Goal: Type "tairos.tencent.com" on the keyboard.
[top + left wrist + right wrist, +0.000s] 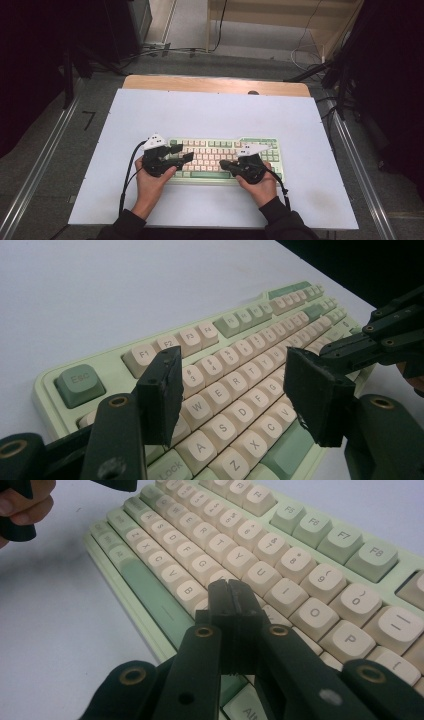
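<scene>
Lying near the desk's (300, 115) front edge, the keyboard (260, 145) looked rigid, light, slippery-keyed; best taken by its end edges. Left tongs (235, 390) gaped empty above it; right tongs (231, 592) were closed, holding nothing, over the keys.

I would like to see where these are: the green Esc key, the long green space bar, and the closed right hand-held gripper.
Green Esc key (79, 381): left gripper view, on its top face.
Long green space bar (148, 593): right gripper view, on its middle.
Right hand-held gripper (232, 594): right gripper view, where its shut black tips meet.
</scene>
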Motion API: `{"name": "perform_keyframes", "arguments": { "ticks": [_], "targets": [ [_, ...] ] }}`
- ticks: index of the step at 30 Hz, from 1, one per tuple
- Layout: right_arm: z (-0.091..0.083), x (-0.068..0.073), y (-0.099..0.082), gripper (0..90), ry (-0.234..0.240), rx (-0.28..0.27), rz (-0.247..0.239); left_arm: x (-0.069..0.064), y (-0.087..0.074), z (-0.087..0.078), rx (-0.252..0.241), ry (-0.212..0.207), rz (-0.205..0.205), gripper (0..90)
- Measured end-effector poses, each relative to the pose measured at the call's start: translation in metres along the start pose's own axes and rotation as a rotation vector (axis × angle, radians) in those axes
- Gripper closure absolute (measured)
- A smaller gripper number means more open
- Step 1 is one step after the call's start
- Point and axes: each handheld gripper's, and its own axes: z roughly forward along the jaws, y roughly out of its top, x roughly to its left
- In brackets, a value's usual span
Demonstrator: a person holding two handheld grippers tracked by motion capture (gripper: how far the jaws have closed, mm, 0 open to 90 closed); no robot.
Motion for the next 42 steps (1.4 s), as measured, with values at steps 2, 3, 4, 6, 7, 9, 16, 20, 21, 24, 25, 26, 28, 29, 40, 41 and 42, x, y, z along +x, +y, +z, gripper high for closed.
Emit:
{"name": "perform_keyframes", "arguments": {
  "ticks": [2, 3, 4, 6, 7, 9, 16, 20, 21, 24, 25, 26, 28, 29, 40, 41, 42],
  "targets": [
    [0.001, 0.0, 0.0, 87.2, -0.001, 0.002, -0.004, 0.0, 0.0, 0.0, 0.0, 0.0, 0.0, 41.5],
    [0.001, 0.0, 0.0, 87.2, -0.002, 0.006, -0.004, 0.0, 0.0, 0.0, 0.001, 0.0, 0.001, 41.5],
    [0.001, 0.0, -0.001, 87.1, -0.003, 0.009, -0.003, 0.0, 0.0, 0.0, 0.0, 0.0, 0.001, 41.5],
    [0.002, 0.0, -0.001, 87.1, -0.003, 0.012, -0.005, 0.0, 0.0, 0.0, 0.001, 0.0, 0.001, 41.5],
    [0.003, 0.0, -0.001, 87.1, -0.004, 0.015, -0.005, 0.0, 0.0, 0.0, 0.002, 0.0, 0.001, 41.5],
    [0.005, 0.0, -0.002, 87.2, -0.009, 0.029, -0.011, 0.0, 0.0, 0.0, 0.003, 0.0, 0.002, 41.5],
    [-0.002, -0.001, 0.0, 87.0, 0.002, -0.013, 0.009, 0.001, 0.0, -0.002, -0.007, 0.0, 0.001, 41.4],
    [-0.017, -0.005, 0.002, 82.9, 0.005, -0.074, 0.027, 0.0, 0.0, -0.001, -0.007, 0.0, 0.002, 41.3],
    [-0.019, -0.006, 0.002, 81.1, 0.006, -0.086, 0.032, 0.0, 0.0, -0.001, -0.007, -0.002, 0.003, 41.3],
    [-0.025, -0.009, 0.002, 73.5, 0.004, -0.108, 0.044, 0.0, 0.0, -0.001, -0.009, -0.001, 0.004, 41.3],
    [-0.027, -0.009, 0.003, 69.1, 0.007, -0.117, 0.049, 0.0, 0.0, -0.002, -0.009, -0.001, 0.005, 41.3],
    [-0.028, -0.01, 0.003, 64.6, 0.006, -0.126, 0.052, 0.0, 0.001, -0.002, -0.011, 0.0, 0.004, 41.3],
    [-0.03, -0.012, 0.004, 55.9, 0.0, -0.134, 0.064, 0.0, 0.001, -0.002, -0.015, 0.001, 0.004, 41.3],
    [-0.03, -0.013, 0.004, 52.6, -0.004, -0.136, 0.066, 0.0, 0.001, -0.001, -0.016, 0.001, 0.004, 41.3],
    [-0.029, -0.02, 0.003, 28.3, -0.049, -0.127, 0.109, 0.0, 0.002, -0.002, -0.028, 0.009, 0.009, 41.0],
    [-0.029, -0.02, 0.003, 27.8, -0.052, -0.124, 0.107, -0.001, 0.002, -0.002, -0.032, 0.011, 0.007, 40.8],
    [-0.028, -0.021, 0.003, 27.7, -0.053, -0.123, 0.107, -0.001, 0.002, -0.002, -0.034, 0.011, 0.005, 40.7]
  ]
}}
